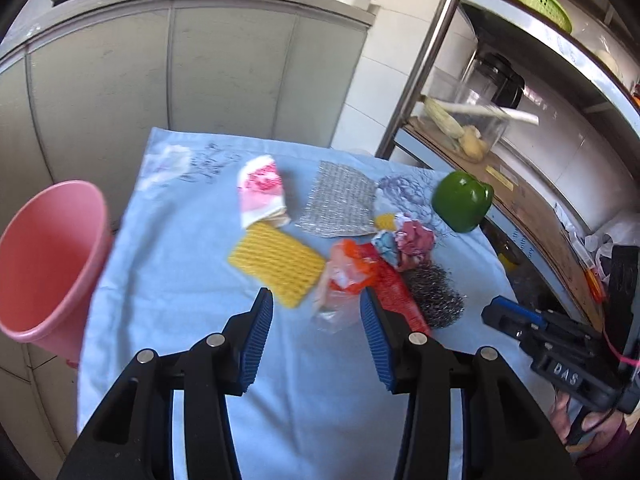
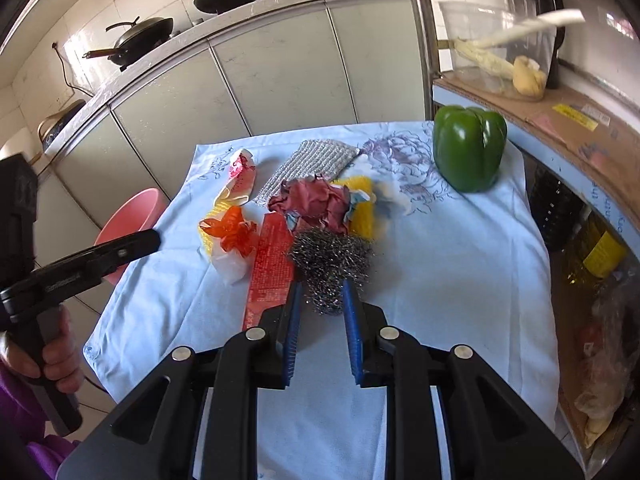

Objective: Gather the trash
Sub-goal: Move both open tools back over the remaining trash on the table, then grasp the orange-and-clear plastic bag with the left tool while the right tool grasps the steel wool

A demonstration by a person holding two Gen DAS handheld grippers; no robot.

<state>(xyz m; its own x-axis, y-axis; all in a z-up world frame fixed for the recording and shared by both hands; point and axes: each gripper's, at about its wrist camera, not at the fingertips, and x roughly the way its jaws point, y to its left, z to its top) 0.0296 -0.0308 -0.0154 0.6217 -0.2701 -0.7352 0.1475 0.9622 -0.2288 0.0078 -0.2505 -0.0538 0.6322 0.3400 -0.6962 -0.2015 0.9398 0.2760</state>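
You are at the pick-up step, with nothing grasped yet. Your left gripper (image 1: 316,312) hangs wide open over the clear wrapper (image 1: 336,288) beside the red packet (image 1: 394,284); your right gripper (image 2: 320,300) stands narrow, its jaws about the near edge of the steel wool (image 2: 330,264) (contact is hard to judge). The pink bin (image 1: 48,264) waits off the cloth's (image 1: 168,280) left edge. Next, I judge: lower the left, close on the wrapper, carry it to the bin.
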